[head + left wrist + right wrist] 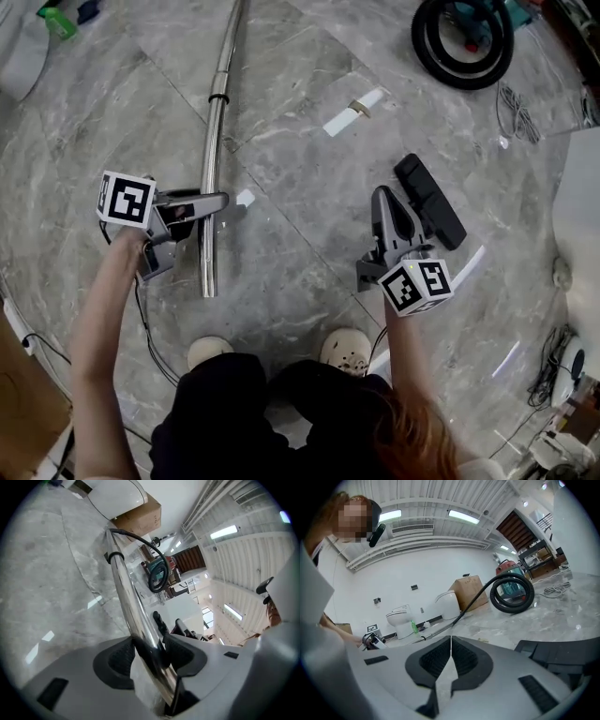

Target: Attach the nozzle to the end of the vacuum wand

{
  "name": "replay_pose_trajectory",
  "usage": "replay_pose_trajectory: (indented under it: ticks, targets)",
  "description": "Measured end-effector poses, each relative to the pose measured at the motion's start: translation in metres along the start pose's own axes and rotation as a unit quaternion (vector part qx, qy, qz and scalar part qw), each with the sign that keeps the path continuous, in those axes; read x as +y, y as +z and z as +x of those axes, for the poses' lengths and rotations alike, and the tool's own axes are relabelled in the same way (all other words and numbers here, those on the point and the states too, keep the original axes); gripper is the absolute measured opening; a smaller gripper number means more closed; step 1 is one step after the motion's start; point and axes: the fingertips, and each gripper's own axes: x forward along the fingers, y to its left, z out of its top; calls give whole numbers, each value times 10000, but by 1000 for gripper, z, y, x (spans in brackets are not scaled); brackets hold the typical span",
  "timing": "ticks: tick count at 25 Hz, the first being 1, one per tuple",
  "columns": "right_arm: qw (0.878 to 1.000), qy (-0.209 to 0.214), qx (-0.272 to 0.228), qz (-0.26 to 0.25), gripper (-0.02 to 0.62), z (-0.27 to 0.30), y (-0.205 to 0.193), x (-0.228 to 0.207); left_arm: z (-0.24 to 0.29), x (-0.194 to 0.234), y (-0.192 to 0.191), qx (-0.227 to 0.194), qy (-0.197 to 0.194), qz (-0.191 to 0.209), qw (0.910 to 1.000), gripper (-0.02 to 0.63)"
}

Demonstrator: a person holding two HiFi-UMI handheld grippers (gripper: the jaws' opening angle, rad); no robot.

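A long chrome vacuum wand (214, 141) lies across the grey marble floor, running from the top of the head view down to its near end at lower left. My left gripper (220, 202) is shut on the wand near that end. In the left gripper view the wand (126, 588) passes between both pads and runs away toward the black hose. The black nozzle (429, 200) lies flat on the floor to the right. My right gripper (386, 195) sits just left of it, shut and empty (451, 641), with the nozzle (567, 651) at its right side.
A coiled black hose (462, 42) lies at top right, with loose cables (516, 108) below it. A white strip (353, 112) lies on the floor between wand and nozzle. The person's shoes (347, 349) stand at the bottom. A toilet (399, 616) and cardboard box (466, 592) line the far wall.
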Motion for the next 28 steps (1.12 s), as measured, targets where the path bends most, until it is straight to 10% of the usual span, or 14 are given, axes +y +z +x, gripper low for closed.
replay_pose_trajectory:
  ticks: [13,22,26,28]
  targets:
    - [9960,-869,222,63,17,-79,30,-110,160,-74,9,56,-903,15,9959,202]
    - [9810,-678,1819,-6,20,-109,-18,-127,183,-93,25,51,-1164,-420,9923,201]
    - [9442,21,2805,-1726,83,-102,-20,-117,171,-83,26,141,-1008,-290,9944,201]
    - [9024,623,3382,-2596,153,-97,-27,-109,165,-79,26,164,-983,-277,9946,201]
